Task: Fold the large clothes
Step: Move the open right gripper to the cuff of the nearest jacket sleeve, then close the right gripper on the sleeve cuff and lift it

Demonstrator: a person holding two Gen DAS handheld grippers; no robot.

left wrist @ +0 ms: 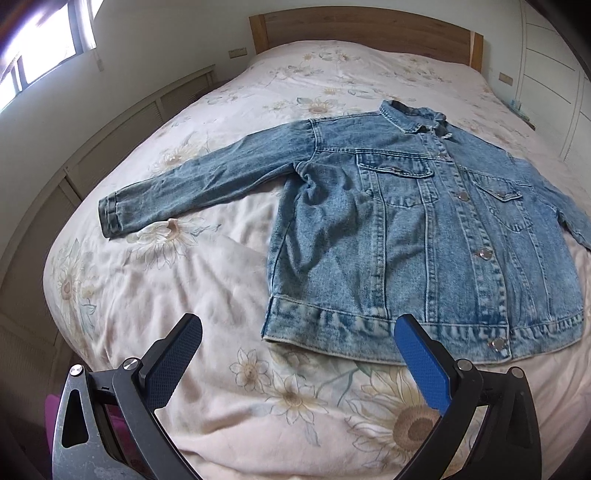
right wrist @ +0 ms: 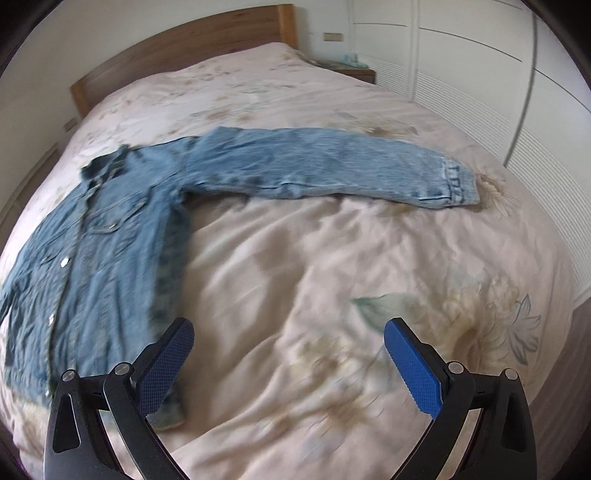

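Observation:
A blue denim jacket (left wrist: 424,236) lies flat, front up and buttoned, on the bed. Its left sleeve (left wrist: 199,184) stretches out to the left. In the right wrist view the jacket (right wrist: 99,251) is at the left and its other sleeve (right wrist: 332,170) stretches to the right, cuff (right wrist: 456,184) at the far end. My left gripper (left wrist: 297,328) is open and empty, hovering just in front of the jacket's hem (left wrist: 369,328). My right gripper (right wrist: 288,332) is open and empty, above bare bedding beside the jacket's lower right corner.
The bed (left wrist: 184,295) has a pale floral duvet and a wooden headboard (left wrist: 362,33). A window (left wrist: 40,48) and low cabinets are on the left. White wardrobe doors (right wrist: 498,92) and a nightstand (right wrist: 354,72) are on the right.

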